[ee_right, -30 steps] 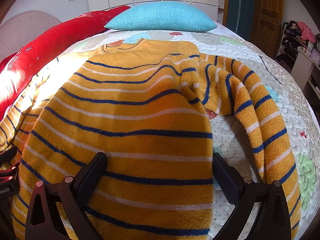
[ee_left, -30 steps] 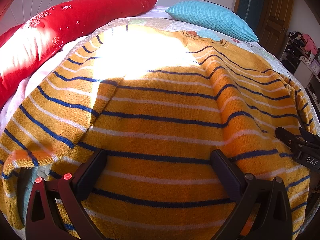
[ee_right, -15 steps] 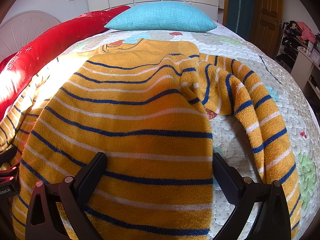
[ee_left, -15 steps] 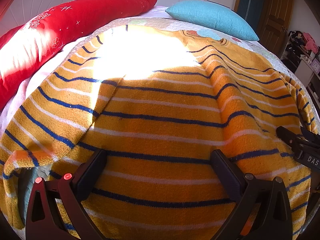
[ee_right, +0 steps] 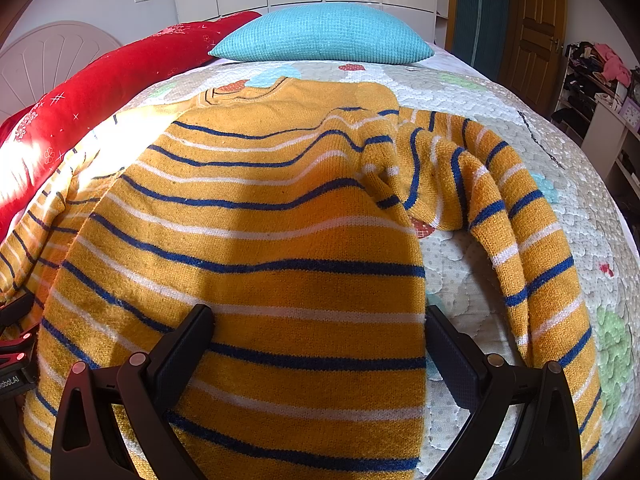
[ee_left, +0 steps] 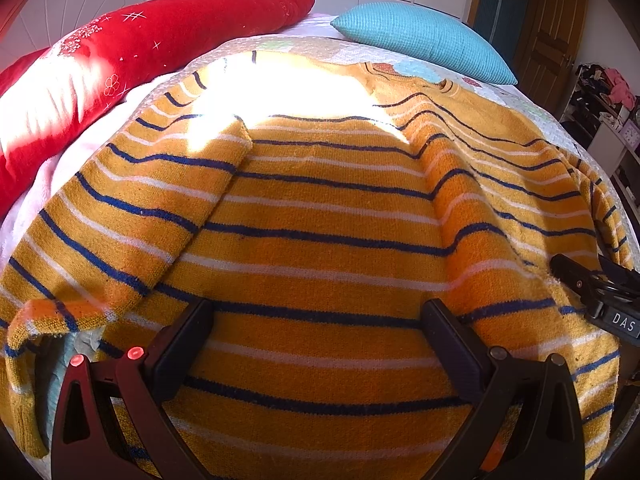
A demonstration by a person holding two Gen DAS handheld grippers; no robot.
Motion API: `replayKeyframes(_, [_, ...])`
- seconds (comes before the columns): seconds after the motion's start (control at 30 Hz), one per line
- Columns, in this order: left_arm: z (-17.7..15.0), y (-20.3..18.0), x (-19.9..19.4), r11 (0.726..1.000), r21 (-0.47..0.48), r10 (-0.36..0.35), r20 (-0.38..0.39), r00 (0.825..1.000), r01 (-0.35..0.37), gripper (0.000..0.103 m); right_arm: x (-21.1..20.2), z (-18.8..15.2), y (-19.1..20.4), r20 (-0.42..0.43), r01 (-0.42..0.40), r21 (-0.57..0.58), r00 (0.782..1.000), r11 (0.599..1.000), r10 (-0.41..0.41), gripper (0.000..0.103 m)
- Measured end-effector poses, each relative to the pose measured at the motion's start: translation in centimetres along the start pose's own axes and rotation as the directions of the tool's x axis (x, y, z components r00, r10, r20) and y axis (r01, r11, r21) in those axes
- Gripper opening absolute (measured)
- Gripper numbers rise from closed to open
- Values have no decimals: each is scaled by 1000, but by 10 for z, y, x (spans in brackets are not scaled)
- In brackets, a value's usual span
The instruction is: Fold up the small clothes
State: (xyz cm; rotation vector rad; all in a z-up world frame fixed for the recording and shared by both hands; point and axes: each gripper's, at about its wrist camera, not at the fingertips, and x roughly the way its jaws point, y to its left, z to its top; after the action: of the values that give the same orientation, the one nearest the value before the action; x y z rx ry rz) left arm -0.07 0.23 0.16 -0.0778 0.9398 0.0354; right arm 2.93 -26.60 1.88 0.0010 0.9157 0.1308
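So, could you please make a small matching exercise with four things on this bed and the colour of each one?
Things:
1. sweater
2. small pillow
3. long pillow
4. bedspread

Colours:
A. red with small white marks
B. pale, quilted, with coloured patches
C. turquoise
D. orange-yellow with blue and white stripes

Pairs: 1-D, 2-C, 3-A, 4-B

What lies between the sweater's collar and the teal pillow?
Only bare quilt between the collar and teal pillow, clearest in the right wrist view.
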Motion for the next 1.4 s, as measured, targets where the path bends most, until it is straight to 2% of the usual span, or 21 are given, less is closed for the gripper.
replayKeyframes(0.4, [0,0,0,1000,6,-19,8,1000,19,103,8,2,3,-19,-13,0,1000,1000,13,103])
replayKeyframes(0.57, [-2,0,0,999,-1,-33,9,999,33,103,12,8,-2,-114,-68,-29,991,997,64,103])
replayKeyframes(0.67, [-3,0,-1,999,-7,-39,9,999,39,103,4,-2,-6,-113,-111,-9,988,994,110,103])
replayKeyframes(0.73, [-3,1,-1,999,-14,-48,4,999,48,103,-4,-11,-10,-103,-155,40,982,987,159,103])
replayKeyframes(1.03, [-4,2,-1,999,-16,-46,-25,999,45,103,-53,-48,-14,-28,-89,57,995,994,91,103])
replayKeyframes(1.17, [-4,2,-1,999,-14,-43,-26,999,43,103,-83,-59,-7,52,-70,45,996,997,68,103])
replayKeyframes(1.27, [-4,2,-2,999,-13,-41,-22,999,41,103,-106,-64,3,142,-43,15,989,999,40,103])
replayKeyframes(1.33, [-4,2,-1,999,-12,-40,-20,999,40,103,-117,-60,10,183,-38,-7,982,999,39,103])
replayKeyframes(1.4, [-3,2,-1,999,-9,-35,-19,999,34,103,-126,-53,17,192,-79,-25,978,997,82,101])
